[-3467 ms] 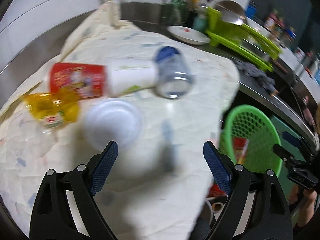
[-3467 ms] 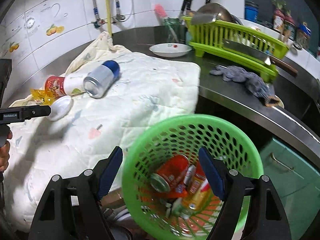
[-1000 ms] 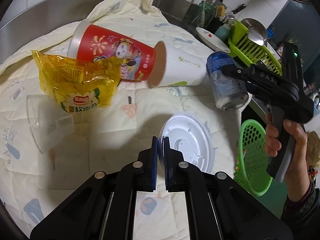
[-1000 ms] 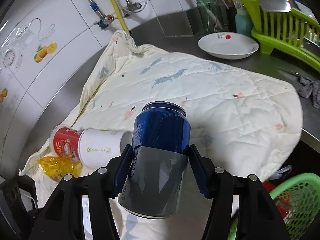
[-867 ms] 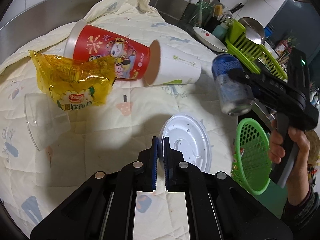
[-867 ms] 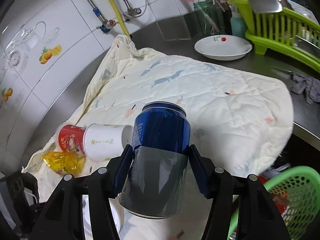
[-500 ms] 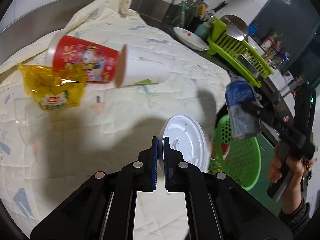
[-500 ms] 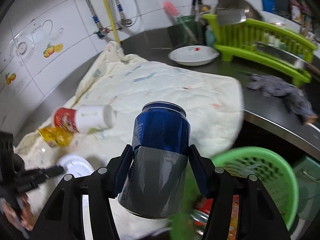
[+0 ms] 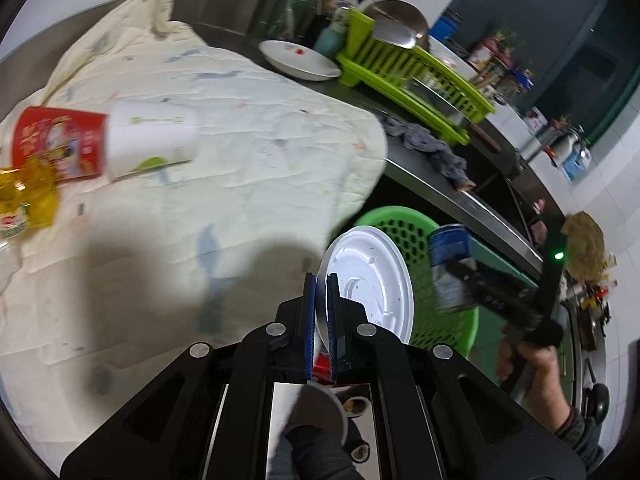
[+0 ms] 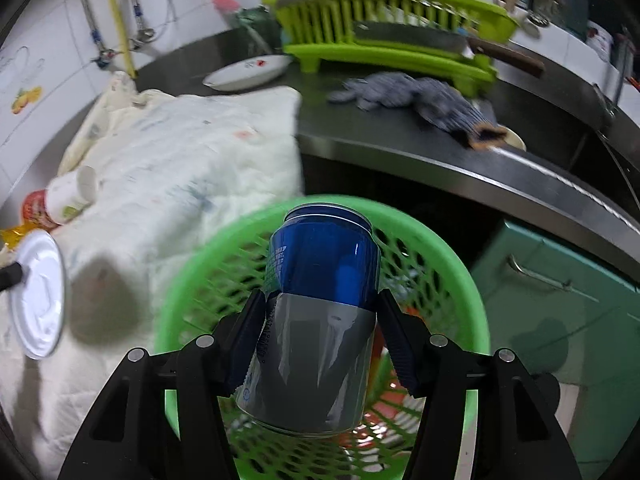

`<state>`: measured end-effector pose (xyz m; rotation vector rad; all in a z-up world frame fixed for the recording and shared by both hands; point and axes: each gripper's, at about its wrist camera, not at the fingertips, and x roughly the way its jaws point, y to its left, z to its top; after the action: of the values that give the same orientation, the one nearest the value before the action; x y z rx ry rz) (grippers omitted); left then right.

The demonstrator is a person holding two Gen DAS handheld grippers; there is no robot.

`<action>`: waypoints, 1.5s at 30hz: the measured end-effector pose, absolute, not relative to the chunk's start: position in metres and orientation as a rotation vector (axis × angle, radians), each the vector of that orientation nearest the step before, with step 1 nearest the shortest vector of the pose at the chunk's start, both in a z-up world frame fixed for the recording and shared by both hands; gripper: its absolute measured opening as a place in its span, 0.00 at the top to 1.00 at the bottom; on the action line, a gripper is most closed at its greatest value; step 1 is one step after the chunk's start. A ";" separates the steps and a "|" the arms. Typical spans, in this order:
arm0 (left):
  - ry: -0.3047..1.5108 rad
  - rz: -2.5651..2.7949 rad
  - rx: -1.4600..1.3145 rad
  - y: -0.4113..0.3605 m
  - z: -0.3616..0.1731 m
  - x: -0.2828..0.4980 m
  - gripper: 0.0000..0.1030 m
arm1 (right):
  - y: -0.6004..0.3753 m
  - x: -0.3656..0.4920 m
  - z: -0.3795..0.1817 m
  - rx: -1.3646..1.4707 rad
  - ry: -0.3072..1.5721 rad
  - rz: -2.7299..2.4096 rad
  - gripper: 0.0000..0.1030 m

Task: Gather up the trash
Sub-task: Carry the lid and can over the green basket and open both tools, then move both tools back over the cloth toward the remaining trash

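My left gripper [image 9: 320, 280] is shut on the rim of a white plastic lid [image 9: 370, 280] and holds it in the air at the quilt's edge, in front of the green basket [image 9: 404, 224]. My right gripper [image 10: 320, 300] is shut on a blue and silver can [image 10: 320, 312] and holds it over the green basket [image 10: 460, 276]. The can [image 9: 450, 268] and lid [image 10: 38, 300] each show in the other view. A red cup [image 9: 52, 144], a white cup [image 9: 152, 136] and a yellow wrapper [image 9: 24, 200] lie on the quilt [image 9: 248, 160].
The steel counter [image 10: 400, 136] carries a grey rag [image 10: 420, 96], a white plate [image 9: 300, 60] and a green dish rack [image 9: 412, 68]. A teal cabinet [image 10: 560, 300] stands behind the basket, which holds other trash.
Both grippers have swung right, away from the quilt toward the basket. The can now hangs over the basket. The lid has been lifted off the quilt and carried to its edge.
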<state>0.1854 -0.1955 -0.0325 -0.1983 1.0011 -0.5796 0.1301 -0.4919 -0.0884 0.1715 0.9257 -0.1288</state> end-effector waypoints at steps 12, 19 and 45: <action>1.059 -0.665 -0.119 -0.275 -0.050 0.178 0.96 | -0.518 0.103 -0.111 0.216 0.942 -0.170 0.44; 1.105 -0.693 -0.055 -0.318 -0.072 0.172 0.96 | -0.531 0.083 -0.097 0.243 0.905 -0.179 0.43; 1.097 -0.652 0.019 -0.302 -0.075 0.156 0.56 | -0.512 0.071 -0.078 0.231 0.861 -0.115 0.39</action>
<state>0.1558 -0.3016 -0.0749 0.0185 1.0971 -0.6516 0.0710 -0.5118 -0.0777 0.2315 0.8615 -0.1146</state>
